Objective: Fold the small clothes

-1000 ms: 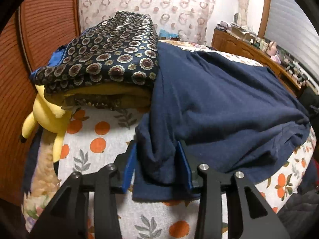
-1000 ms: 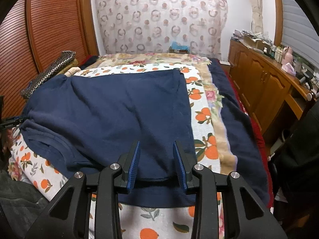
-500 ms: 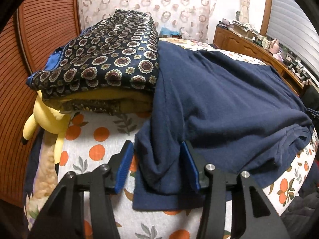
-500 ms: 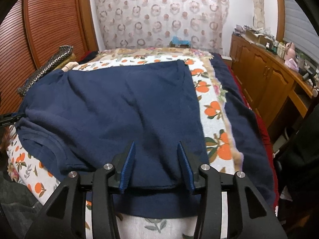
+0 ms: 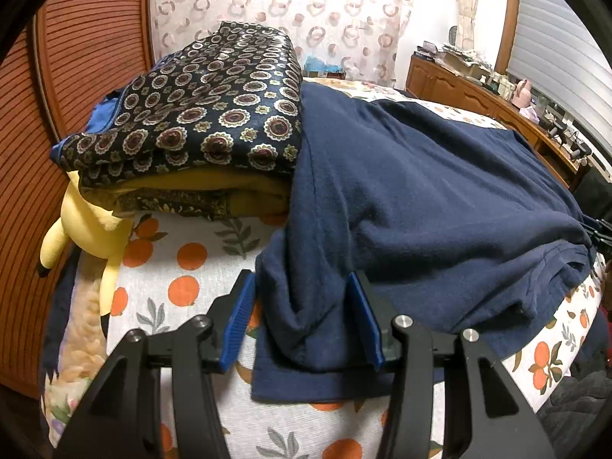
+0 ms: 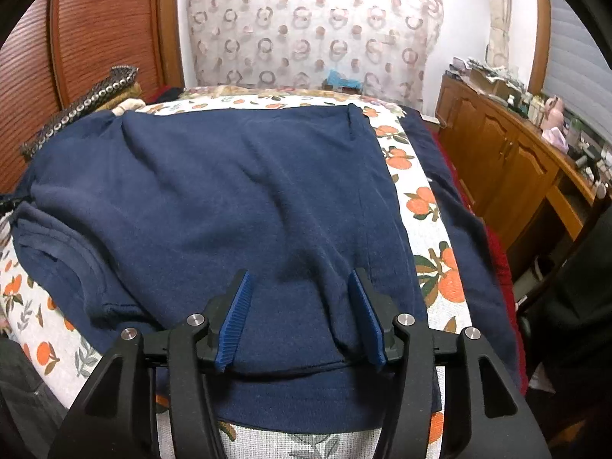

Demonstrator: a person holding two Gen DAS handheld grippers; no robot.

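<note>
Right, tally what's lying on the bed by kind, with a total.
Navy garment being folded: 1
Folded clothes stack beside it: 1
Yellow plush toy: 1
Total: 3

Bed with an orange-print cover (image 5: pixel 199 264)

A navy shirt (image 6: pixel 237 191) lay spread on it, beside a folded clothes stack (image 5: pixel 206 130) and a yellow plush toy (image 5: pixel 88 225).

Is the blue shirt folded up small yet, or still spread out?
Mostly spread out. The blue shirt covers much of the bed; only its near edge is doubled over, between both open grippers.
</note>
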